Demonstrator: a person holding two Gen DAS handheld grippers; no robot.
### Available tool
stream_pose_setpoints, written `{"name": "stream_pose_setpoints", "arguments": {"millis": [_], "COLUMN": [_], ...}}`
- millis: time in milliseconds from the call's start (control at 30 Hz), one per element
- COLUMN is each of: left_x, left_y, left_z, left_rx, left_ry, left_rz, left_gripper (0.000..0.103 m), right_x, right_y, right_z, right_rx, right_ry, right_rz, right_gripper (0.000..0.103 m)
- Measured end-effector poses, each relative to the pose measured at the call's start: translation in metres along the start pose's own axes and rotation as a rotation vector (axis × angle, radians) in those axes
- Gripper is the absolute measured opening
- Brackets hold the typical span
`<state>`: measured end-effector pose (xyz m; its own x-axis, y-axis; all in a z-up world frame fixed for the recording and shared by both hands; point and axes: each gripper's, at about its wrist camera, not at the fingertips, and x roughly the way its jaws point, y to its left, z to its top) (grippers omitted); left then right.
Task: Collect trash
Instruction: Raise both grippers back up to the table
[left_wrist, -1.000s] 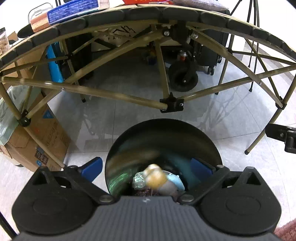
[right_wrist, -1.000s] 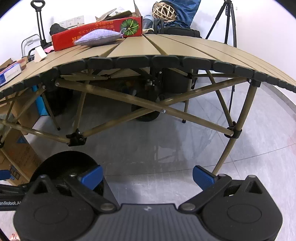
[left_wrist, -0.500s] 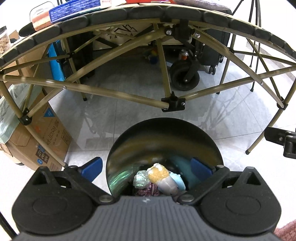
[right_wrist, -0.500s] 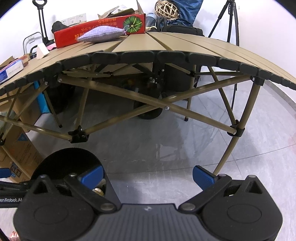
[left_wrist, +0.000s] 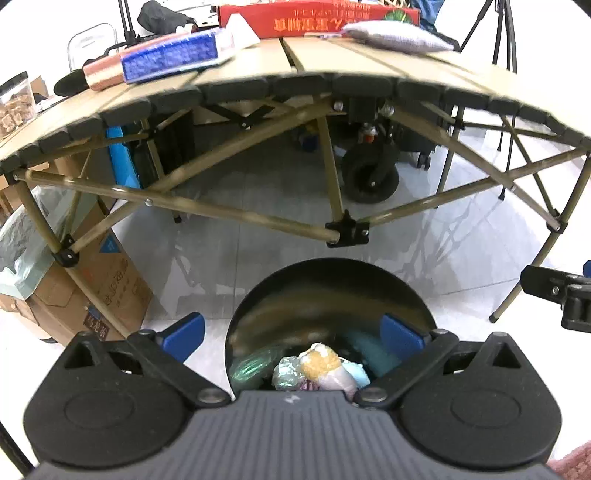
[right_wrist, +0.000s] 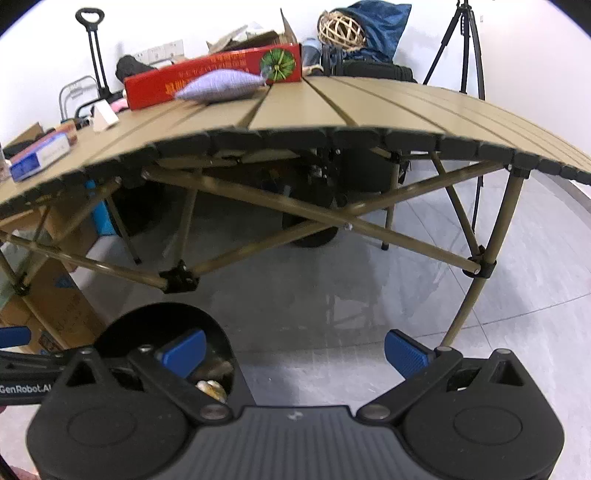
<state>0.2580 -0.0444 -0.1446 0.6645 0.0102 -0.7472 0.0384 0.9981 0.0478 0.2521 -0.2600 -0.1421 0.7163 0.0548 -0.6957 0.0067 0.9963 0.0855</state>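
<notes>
1. Trash (left_wrist: 321, 369) is seen lying in the bin (left_wrist: 328, 291) just below the left gripper (left_wrist: 291, 334): crumpled wrappers in yellow, pale blue and green.
2. Both grippers are spread wide and nothing is held; the right gripper (right_wrist: 293, 350) hangs beside the bin, over bare floor (right_wrist: 332, 302).
3. The drop is judged done for these pieces. What is left cannot be settled from here; no loose scrap is made out on the table.
4. Ahead and above, a slatted folding table (right_wrist: 369, 110) is seen on crossed legs.
5. On it lie a blue packet (left_wrist: 170, 57), a grey pouch (right_wrist: 221, 86) and a red box (right_wrist: 221, 74).
6. Beyond, cartons (left_wrist: 96, 280), a wheel (left_wrist: 369, 177) and a tripod (right_wrist: 469, 48) are seen against a white wall.
</notes>
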Motion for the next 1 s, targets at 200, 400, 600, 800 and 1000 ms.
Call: {"name": "stream_pose_setpoints", "arguments": {"millis": [200,400,600,800,1000], "left_x": [-0.015,-0.032,-0.047,-0.058,-0.071], "left_y": [0.005,0.008,0.008,0.013,0.015], "left_z": [0.001,0.003,0.005,0.011,0.017], "left_rx": [-0.015,-0.021,-0.001,-0.003,0.004], "left_ry": [-0.028,-0.09,-0.157,-0.215,-0.286], "left_rz": [-0.01,-0.003,0.022,0.046,0.066], "left_gripper": [0.103,0.103,0.103,0.103,0.103], "right_x": [-0.021,-0.042,-0.057,-0.065,-0.074], "right_y": [0.0,0.001,0.005,0.009,0.013], "right_z": [0.002,0.002,0.004,0.006,0.012], "right_rx": [0.019,0.028,0.009,-0.003,-0.015], "right_ry": [-0.071,-0.13,-0.196,-0.243,-0.294], "right_rz": [0.035,0.108,0.138,0.158,0.18], "right_gripper": [0.103,0.103,0.103,0.103,0.103]}}
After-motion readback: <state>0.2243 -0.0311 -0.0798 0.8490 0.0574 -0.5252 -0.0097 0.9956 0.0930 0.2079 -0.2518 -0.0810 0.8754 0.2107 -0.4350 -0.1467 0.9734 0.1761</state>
